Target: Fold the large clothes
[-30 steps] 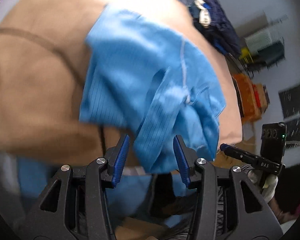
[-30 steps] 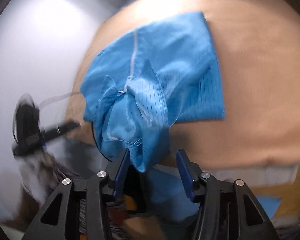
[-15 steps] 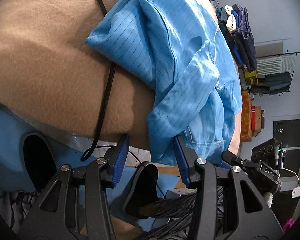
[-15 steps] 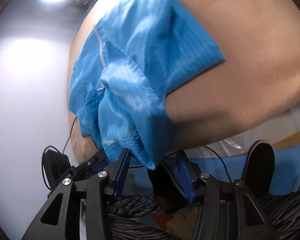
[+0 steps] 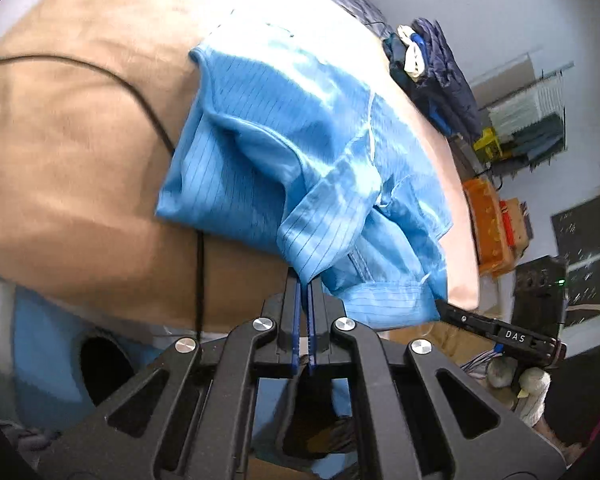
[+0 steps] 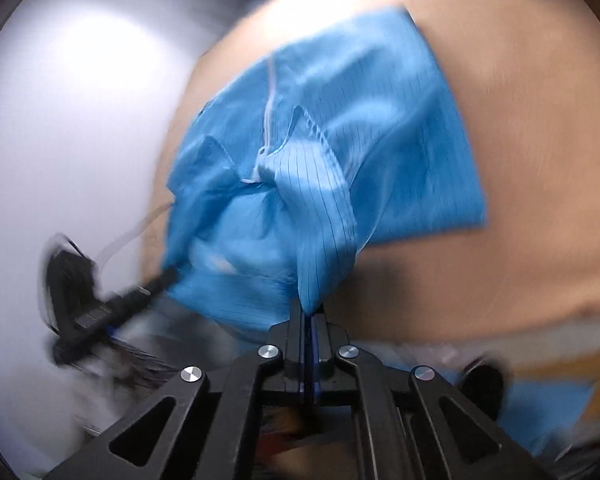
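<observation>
Both pairs of blue-padded tongs have closed since half a second ago: then each stood wide apart with a hanging fold of cloth between the pads, now each is pinched tight on that fold. From the left wrist camera, the left gripper (image 5: pixel 305 280) has its jaws pressed together with only a thin layer of fabric between them, clamped on a drooping corner of the light blue pinstriped garment (image 5: pixel 300 152). From the right wrist camera, the right gripper (image 6: pixel 310 312) is likewise closed flat on a pointed fold of the same light blue pinstriped garment (image 6: pixel 360 140).

Most of the garment lies loosely bunched on the tan felt-covered table (image 5: pixel 80 160), its near edge spilling over the table's front rim toward the grippers, with a white zipper line running down its middle. Its far part lies flatter on the tan surface (image 6: pixel 540 140).

A thin black cable (image 5: pixel 140 92) crosses the table and passes under the garment's left edge. In the left view the right gripper appears low at the right as a black bar marked "DAS" (image 5: pixel 512 334), its tip touching the garment's hem. Dark blue clothes piled (image 5: pixel 440 68) at the table's far end and an orange crate (image 5: pixel 488 228) sit beyond. The right view is motion-blurred, so finer detail there cannot be told.
</observation>
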`<state>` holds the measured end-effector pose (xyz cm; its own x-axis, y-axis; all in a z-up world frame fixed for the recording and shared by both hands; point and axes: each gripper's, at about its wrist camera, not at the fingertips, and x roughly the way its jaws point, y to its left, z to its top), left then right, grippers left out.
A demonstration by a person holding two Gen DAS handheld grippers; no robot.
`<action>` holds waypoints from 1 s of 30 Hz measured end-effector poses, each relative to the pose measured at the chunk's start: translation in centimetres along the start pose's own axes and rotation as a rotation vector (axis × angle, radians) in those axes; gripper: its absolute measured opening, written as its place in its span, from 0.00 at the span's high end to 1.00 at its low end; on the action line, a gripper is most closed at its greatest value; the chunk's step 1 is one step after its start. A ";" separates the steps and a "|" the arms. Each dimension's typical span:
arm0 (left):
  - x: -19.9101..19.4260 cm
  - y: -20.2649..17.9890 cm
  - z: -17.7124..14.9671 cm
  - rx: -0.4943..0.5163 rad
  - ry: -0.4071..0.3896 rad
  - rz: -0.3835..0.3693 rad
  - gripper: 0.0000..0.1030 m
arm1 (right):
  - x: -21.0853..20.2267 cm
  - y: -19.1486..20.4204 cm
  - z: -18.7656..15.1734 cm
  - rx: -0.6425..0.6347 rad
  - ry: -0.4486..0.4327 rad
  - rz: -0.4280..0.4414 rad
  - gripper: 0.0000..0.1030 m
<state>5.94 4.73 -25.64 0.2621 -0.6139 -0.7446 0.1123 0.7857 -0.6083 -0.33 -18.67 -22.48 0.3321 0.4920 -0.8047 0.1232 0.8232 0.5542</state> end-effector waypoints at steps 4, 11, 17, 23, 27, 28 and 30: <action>1.5 0.6 -0.7 0.001 0.037 0.042 1.00 | 2.7 -0.6 -1.2 -0.023 0.069 -0.045 1.00; 1.5 1.0 -1.8 0.017 0.084 0.033 1.00 | 0.0 1.5 -1.4 -0.137 0.036 -0.103 0.96; -0.6 -0.6 -1.4 0.101 0.085 0.012 1.00 | -4.1 4.9 -1.5 -0.280 -0.103 -0.140 0.81; -3.4 -1.6 0.2 0.123 0.033 -0.017 1.00 | 0.8 8.0 1.1 -0.430 -0.099 -0.086 0.87; -4.9 -0.7 2.2 0.120 -0.040 0.008 1.00 | 6.9 7.6 2.6 -0.420 0.008 -0.102 0.91; -5.3 -0.4 2.8 0.118 -0.061 0.016 1.00 | 8.2 7.1 2.7 -0.413 0.040 -0.107 0.94; -5.7 0.1 4.1 0.114 -0.101 0.034 1.00 | 9.3 6.7 2.5 -0.413 0.078 -0.103 0.96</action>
<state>8.38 8.68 -20.33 0.3621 -0.5807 -0.7292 0.2085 0.8129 -0.5438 5.95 -9.28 -25.67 0.2642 0.4082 -0.8738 -0.2379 0.9056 0.3511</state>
